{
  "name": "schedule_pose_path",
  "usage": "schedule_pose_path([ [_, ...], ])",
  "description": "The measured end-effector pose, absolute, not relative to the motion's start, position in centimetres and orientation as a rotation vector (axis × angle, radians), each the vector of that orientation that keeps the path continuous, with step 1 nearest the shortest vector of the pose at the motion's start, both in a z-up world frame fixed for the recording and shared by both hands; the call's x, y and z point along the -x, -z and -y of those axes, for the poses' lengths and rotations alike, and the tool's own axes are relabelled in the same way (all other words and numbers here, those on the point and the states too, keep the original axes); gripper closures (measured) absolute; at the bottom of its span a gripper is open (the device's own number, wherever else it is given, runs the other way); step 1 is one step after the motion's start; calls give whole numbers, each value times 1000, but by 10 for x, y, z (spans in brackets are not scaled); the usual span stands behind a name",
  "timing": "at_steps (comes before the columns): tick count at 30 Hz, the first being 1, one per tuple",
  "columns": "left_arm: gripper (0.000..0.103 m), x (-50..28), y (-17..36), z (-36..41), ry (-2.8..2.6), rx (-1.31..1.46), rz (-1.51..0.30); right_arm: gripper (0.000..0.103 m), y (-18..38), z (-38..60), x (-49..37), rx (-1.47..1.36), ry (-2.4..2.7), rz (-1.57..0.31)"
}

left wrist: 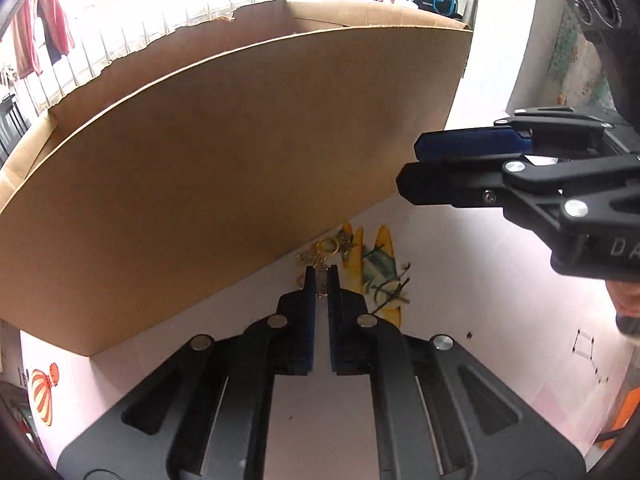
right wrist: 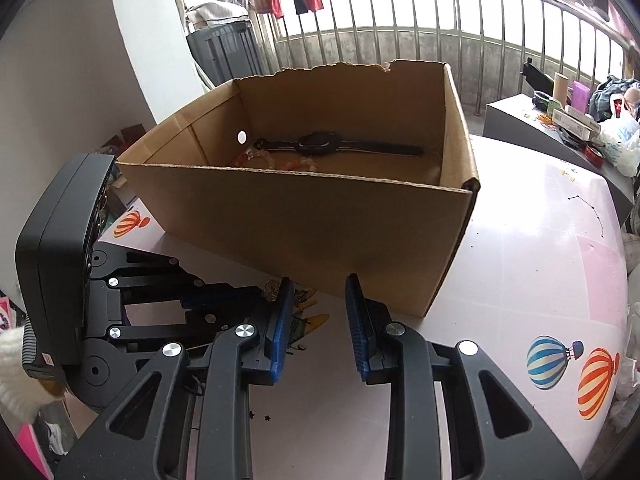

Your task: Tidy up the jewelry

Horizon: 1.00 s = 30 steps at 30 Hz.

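Beside the cardboard box (right wrist: 304,216), the left gripper (left wrist: 321,276) pinches gold jewelry (left wrist: 326,249) on the table (right wrist: 520,264). The right gripper (right wrist: 318,292) hovers nearby, jaws partly open, empty. A wristwatch (right wrist: 320,143) lies inside the box.

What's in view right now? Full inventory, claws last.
cardboard box: 1, brown, open top, on the table
watch: 1, black, flat inside the box by the far wall
beads: small cluster, pale and orange, inside the box, count unclear
gold jewelry: small pile, on the table beside the box's near wall
table: 1, white-pink with balloon prints
railing: 1, grey, behind the box
left claw: black, blue pads, shut at the gold jewelry
right claw: black, blue pads, open, empty
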<state>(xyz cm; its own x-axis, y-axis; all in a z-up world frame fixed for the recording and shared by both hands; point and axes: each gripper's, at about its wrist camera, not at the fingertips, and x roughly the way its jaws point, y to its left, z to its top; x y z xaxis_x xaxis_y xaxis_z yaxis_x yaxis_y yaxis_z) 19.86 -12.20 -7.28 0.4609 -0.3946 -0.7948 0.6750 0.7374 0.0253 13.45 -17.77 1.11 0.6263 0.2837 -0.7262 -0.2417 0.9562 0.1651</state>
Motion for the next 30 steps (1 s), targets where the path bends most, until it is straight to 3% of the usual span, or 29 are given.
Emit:
schedule_pose_path([
  [9, 103, -181, 74, 61, 698, -178, -943, 76, -2, 173, -126, -27, -331, -861],
  [17, 103, -158, 68, 22, 698, -194, -861, 76, -2, 172, -119, -27, -346, -863],
  [19, 81, -157, 68, 23, 665, -244, -850, 76, -2, 171, -119, -21, -343, -859],
  [20, 60, -157, 65, 28, 680, -260, -850, 76, -2, 169, -119, -18, -343, -857],
  [22, 58, -156, 69, 28, 709, -310, -845, 76, -1, 167, -120, -20, -347, -859],
  [25, 71, -155, 74, 33, 696, -333, -838, 76, 0, 165, -121, -22, -349, -863],
  [26, 85, -154, 73, 33, 687, -336, -839, 76, 1, 164, -122, -20, -350, -863],
  [29, 89, -147, 69, 38, 636, -367, -835, 76, 3, 161, -123, -12, -359, -873],
  [30, 99, -143, 68, 39, 641, -380, -827, 76, 4, 161, -123, -8, -360, -874],
])
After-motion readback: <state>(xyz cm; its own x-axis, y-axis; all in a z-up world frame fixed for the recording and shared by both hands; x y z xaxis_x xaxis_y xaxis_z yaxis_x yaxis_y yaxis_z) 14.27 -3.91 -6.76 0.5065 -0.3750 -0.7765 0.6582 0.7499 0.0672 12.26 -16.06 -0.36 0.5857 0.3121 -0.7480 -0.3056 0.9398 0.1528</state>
